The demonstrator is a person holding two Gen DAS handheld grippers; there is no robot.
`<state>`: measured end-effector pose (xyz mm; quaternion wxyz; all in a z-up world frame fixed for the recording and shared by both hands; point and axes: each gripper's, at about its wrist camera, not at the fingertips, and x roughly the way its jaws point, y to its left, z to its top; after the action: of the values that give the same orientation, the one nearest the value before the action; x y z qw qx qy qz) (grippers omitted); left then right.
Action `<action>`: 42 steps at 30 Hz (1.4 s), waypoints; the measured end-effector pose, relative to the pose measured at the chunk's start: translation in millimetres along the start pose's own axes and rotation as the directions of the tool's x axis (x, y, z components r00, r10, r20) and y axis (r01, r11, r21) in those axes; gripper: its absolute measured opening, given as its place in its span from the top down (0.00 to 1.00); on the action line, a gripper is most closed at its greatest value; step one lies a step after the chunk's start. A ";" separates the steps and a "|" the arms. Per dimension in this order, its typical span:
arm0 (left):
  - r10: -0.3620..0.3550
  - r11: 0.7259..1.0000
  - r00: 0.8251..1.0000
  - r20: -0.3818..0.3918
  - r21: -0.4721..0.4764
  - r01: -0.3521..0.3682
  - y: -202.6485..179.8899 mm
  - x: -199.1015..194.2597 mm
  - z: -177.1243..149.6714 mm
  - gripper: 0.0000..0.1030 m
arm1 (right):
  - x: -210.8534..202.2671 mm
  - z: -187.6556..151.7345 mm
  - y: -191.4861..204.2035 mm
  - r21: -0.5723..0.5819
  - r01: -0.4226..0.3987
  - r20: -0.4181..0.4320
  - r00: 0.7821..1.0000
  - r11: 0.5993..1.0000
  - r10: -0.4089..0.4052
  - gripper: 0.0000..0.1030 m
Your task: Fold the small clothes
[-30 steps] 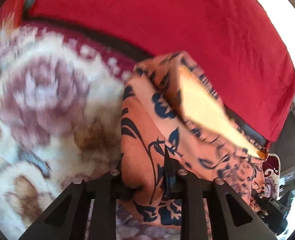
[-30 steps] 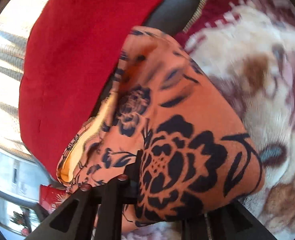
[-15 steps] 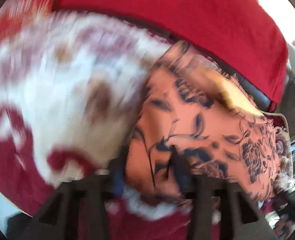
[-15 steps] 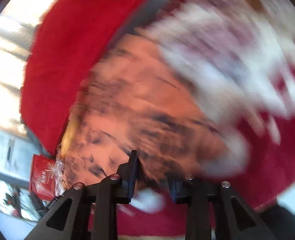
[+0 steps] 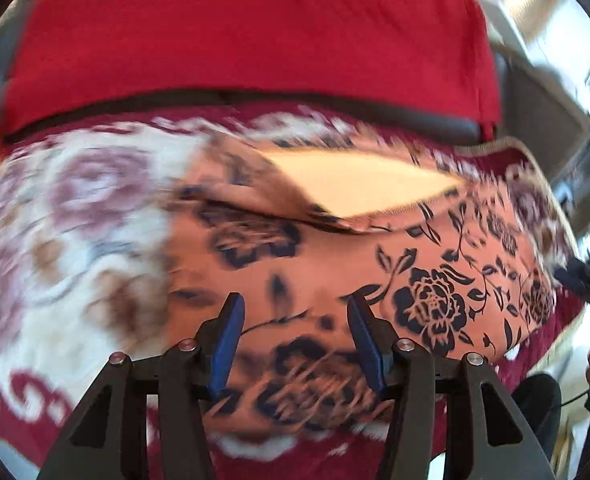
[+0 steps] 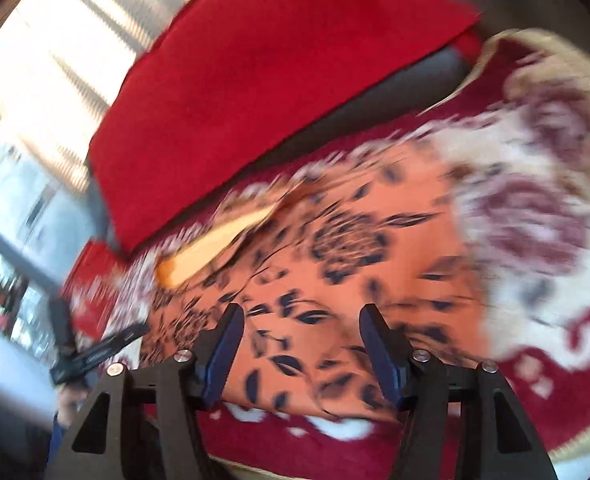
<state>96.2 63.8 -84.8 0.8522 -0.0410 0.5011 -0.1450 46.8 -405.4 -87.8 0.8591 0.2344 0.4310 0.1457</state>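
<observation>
Fabric fills the left wrist view: the orange floral garment (image 5: 375, 264) lies on the patterned blanket (image 5: 75, 216) ahead of the left gripper (image 5: 295, 332), jaws spread, holding nothing. Right wrist view: right gripper (image 6: 301, 340) likewise gapes empty over the garment (image 6: 355, 264).

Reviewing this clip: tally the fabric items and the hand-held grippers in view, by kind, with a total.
Orange floral garment: 1
Floral blanket under it: 1
Plain red cloth behind: 1
Hand-held grippers, left and right, both open above the garment: 2
Total: 5
</observation>
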 end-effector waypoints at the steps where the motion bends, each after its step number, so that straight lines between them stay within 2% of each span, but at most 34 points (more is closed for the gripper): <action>1: 0.011 1.000 1.000 -0.026 0.013 -0.011 -0.8 11.8 9.0 0.47 | 5.9 2.7 1.9 -0.012 0.003 -0.031 1.000 1.000 -0.004 0.38; 3: 0.003 0.998 0.995 -0.095 0.060 0.002 -7.6 36.9 33.9 0.47 | 33.3 12.3 7.5 -0.050 0.016 -0.098 0.995 0.999 -0.021 0.38; 4: 0.009 0.998 0.995 -0.099 0.057 -0.003 -5.2 45.5 46.6 0.47 | 43.9 15.2 8.1 -0.057 0.014 -0.110 0.994 0.998 -0.020 0.38; 5: 0.034 0.998 0.995 -0.089 0.048 -0.029 -1.0 50.8 60.6 0.47 | 53.6 20.0 8.1 -0.064 0.010 -0.129 0.992 0.998 -0.018 0.38; 7: 0.086 0.996 0.996 -0.008 -0.018 -0.087 15.8 56.1 91.0 0.47 | 66.9 32.6 4.3 -0.069 0.009 -0.146 0.989 0.998 -0.019 0.38; 8: 0.147 0.984 0.987 0.061 -0.109 -0.140 32.5 55.2 107.3 0.47 | 74.6 44.1 -2.6 -0.053 0.018 -0.134 0.991 0.998 -0.025 0.38; 9: 0.187 0.969 0.978 0.093 -0.182 -0.168 45.7 53.4 113.9 0.47 | 77.5 54.1 -9.2 -0.036 0.025 -0.115 0.993 0.999 -0.029 0.38; 10: 0.197 0.948 0.973 0.117 -0.275 -0.159 63.5 53.1 120.7 0.47 | 74.5 66.5 -16.5 -0.020 0.041 -0.083 0.996 0.999 -0.043 0.38; 11: 0.187 0.934 0.975 0.122 -0.330 -0.138 73.5 53.4 122.8 0.47 | 76.0 78.9 -27.3 0.008 0.074 -0.038 0.997 0.997 -0.074 0.38; 12: 0.177 0.905 0.975 0.132 -0.412 -0.109 88.9 50.4 120.6 0.47 | 76.3 90.0 -42.8 0.074 0.103 0.005 0.995 0.992 -0.103 0.38; 14: 0.179 0.886 0.970 0.166 -0.456 -0.086 97.2 39.8 108.9 0.47 | 76.8 101.6 -69.9 0.210 0.089 0.038 0.994 0.974 -0.099 0.38; 15: 0.176 0.894 0.968 0.181 -0.441 -0.080 94.5 31.1 98.2 0.47 | 72.8 101.5 -76.6 0.258 0.039 0.046 0.998 0.965 -0.053 0.38; 17: 0.153 0.927 0.966 0.207 -0.370 -0.068 82.7 16.0 75.8 0.47 | 65.0 96.2 -69.4 0.227 -0.019 0.050 0.999 0.974 0.008 0.37; 19: 0.136 0.951 0.963 0.233 -0.302 -0.062 68.2 4.0 55.1 0.33 | 63.0 87.9 -57.8 0.150 -0.100 0.022 0.995 0.984 0.097 0.31; 20: 0.120 0.962 0.964 0.236 -0.269 -0.054 63.8 -4.2 49.3 0.29 | 68.0 86.0 -54.9 0.114 -0.100 0.009 0.995 0.988 0.100 0.29; 22: 0.103 0.981 0.976 0.193 -0.183 -0.067 46.0 5.5 35.1 0.26 | 77.0 88.0 -73.4 0.129 0.051 -0.005 0.999 0.990 -0.051 0.30; 23: 0.114 0.983 0.980 0.163 -0.161 -0.087 40.0 7.8 30.3 0.26 | 75.2 89.8 -93.4 0.221 0.057 0.022 0.998 0.974 -0.063 0.34; 24: 0.134 0.982 0.983 0.124 -0.147 -0.115 34.3 11.9 24.4 0.26 | 64.7 89.3 -111.1 0.329 0.042 0.067 0.995 0.943 -0.068 0.35; 25: 0.135 0.981 0.984 0.116 -0.157 -0.116 30.2 9.3 16.4 0.26 | 45.9 85.8 -119.8 0.407 0.063 0.119 0.985 0.911 -0.121 0.33; 26: 0.118 0.982 0.984 0.130 -0.166 -0.095 29.1 7.5 10.4 0.26 | 32.8 82.2 -119.8 0.417 0.061 0.155 0.978 0.907 -0.137 0.32; 27: 0.093 0.984 0.984 0.152 -0.166 -0.067 24.0 0.1 2.4 0.26 | 18.7 75.4 -115.2 0.397 0.036 0.183 0.976 0.917 -0.117 0.32; 29: 0.086 0.989 0.982 0.168 -0.133 -0.064 9.6 -10.3 -9.1 0.26 | 2.5 55.9 -102.2 0.351 -0.005 0.171 0.984 0.936 -0.058 0.32; 31: 0.089 0.992 0.979 0.183 -0.102 -0.071 -7.1 -18.4 -19.9 0.26 | -16.7 21.2 -83.9 0.302 -0.022 0.154 0.988 0.953 -0.026 0.32; 34: 0.051 0.996 0.977 0.208 -0.078 -0.035 -32.4 -27.6 -32.0 0.26 | -42.7 -38.5 -68.1 0.294 -0.072 0.161 0.987 0.953 0.025 0.29; 36: 0.029 0.997 0.977 0.211 -0.069 -0.015 -48.3 -28.0 -36.5 0.25 | -44.3 -84.4 -67.5 0.342 -0.118 0.157 0.985 0.932 0.067 0.17; 37: 0.018 0.998 0.978 0.208 -0.065 -0.005 -55.1 -28.4 -37.0 0.24 | -38.3 -100.9 -67.5 0.362 -0.130 0.132 0.987 0.923 0.087 0.17; 40: 0.025 0.998 0.980 0.197 -0.053 -0.015 -76.4 -18.4 -38.1 0.24 | -18.9 -122.7 -79.2 0.448 -0.137 0.106 0.989 0.884 0.099 0.17; 42: 0.061 0.997 0.986 0.158 -0.049 -0.053 -84.1 -0.4 -37.2 0.24 | -3.2 -117.6 -92.3 0.496 -0.189 0.151 0.980 0.847 0.131 0.17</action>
<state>46.6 -13.6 -84.8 0.8922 -0.0569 0.4354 -0.1057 -45.7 -452.5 -195.3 0.7745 0.4951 0.3844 0.0849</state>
